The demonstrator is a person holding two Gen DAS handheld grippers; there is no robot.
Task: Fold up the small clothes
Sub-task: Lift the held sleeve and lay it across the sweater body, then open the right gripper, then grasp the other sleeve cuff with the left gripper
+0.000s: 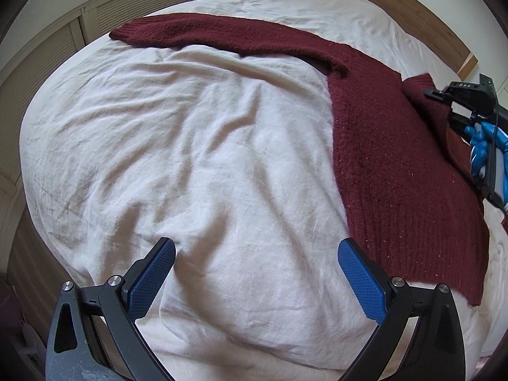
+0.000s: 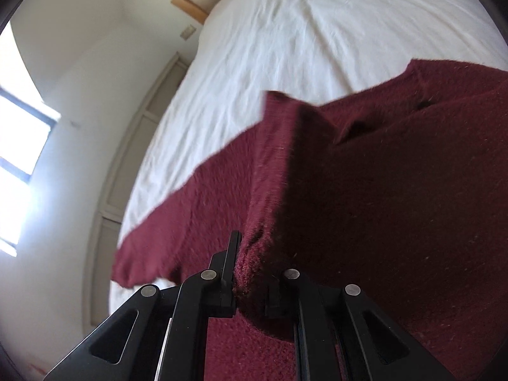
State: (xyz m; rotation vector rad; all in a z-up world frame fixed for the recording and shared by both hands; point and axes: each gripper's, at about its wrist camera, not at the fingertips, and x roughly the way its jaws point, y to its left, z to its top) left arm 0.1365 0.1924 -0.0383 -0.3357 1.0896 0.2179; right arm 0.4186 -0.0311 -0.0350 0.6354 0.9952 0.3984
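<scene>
On the bed (image 1: 190,146), a dark red sweater (image 1: 397,165) lies along the far and right side, one sleeve stretched left. Right gripper (image 2: 250,270) pinches a raised fold (jaws pressed on knit). Left gripper (image 1: 256,273) hovers spread over bare sheet, shuttered doors (image 1: 47,50) beyond the edge.

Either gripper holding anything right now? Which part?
Right gripper is shut on a raised fold of the sweater; which part of the garment it is cannot be told. Left gripper is open and empty over the sheet.
</scene>
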